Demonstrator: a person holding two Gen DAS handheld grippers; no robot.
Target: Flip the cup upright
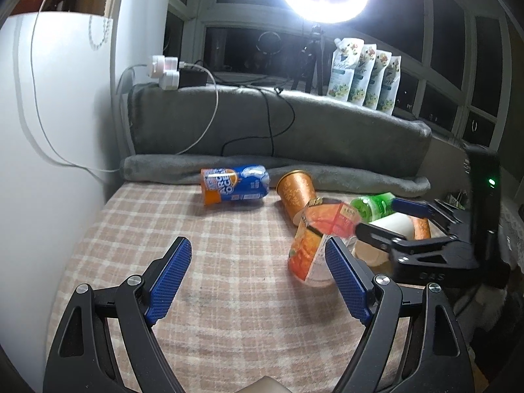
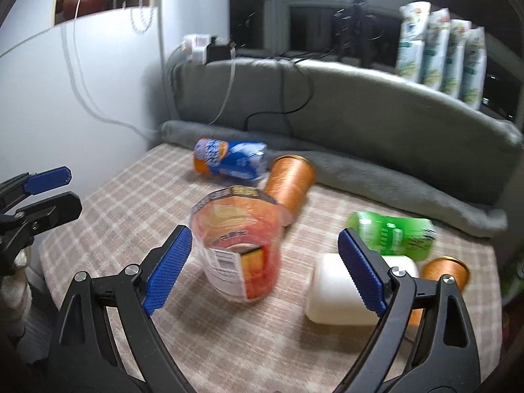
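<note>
Two grippers stand wide open, holding nothing: the left gripper (image 1: 258,273) over bare checked cloth (image 1: 203,298), the right gripper (image 2: 265,270) with its jaws on either side of the tilted orange-red cup (image 2: 240,249). Rightward lies a white cup (image 2: 334,290).

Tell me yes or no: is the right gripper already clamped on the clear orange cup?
No. In the right wrist view the right gripper is open, its pads apart on either side of the clear orange cup.
</note>
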